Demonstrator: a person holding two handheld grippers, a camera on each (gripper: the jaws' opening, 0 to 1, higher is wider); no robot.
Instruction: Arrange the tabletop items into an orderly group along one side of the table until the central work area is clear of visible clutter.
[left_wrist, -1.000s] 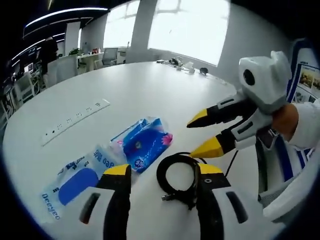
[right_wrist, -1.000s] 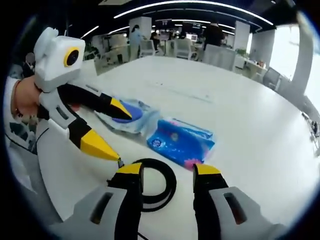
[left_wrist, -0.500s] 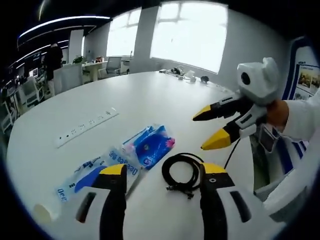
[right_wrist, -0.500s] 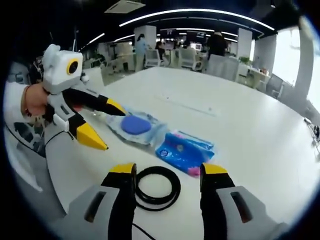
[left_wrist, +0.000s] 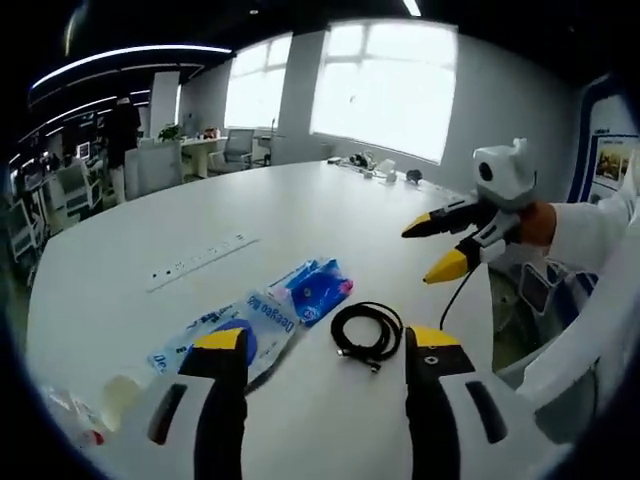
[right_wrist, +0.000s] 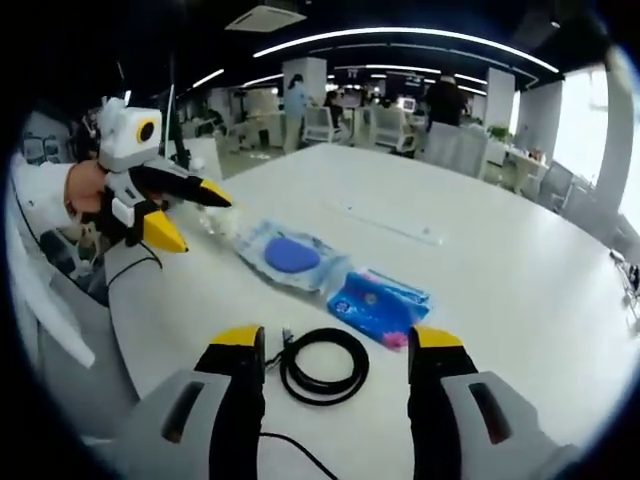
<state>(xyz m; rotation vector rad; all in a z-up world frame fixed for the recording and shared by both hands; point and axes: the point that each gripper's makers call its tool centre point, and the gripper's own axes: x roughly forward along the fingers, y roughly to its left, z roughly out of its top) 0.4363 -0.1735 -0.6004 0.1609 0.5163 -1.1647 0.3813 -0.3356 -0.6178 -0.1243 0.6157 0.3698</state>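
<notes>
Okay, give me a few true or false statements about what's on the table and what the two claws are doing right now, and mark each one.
1. The black coiled cable lies flat on the white table. True.
2. The right claw is shut on the cable. False: its jaws are apart and empty, above the cable.
3. The blue floral packet lies beside the clear bag with a blue disc. True.
4. The left claw holds the clear bag. False: it is open and holds nothing.
5. A white power strip lies farther out on the table. True.
</notes>
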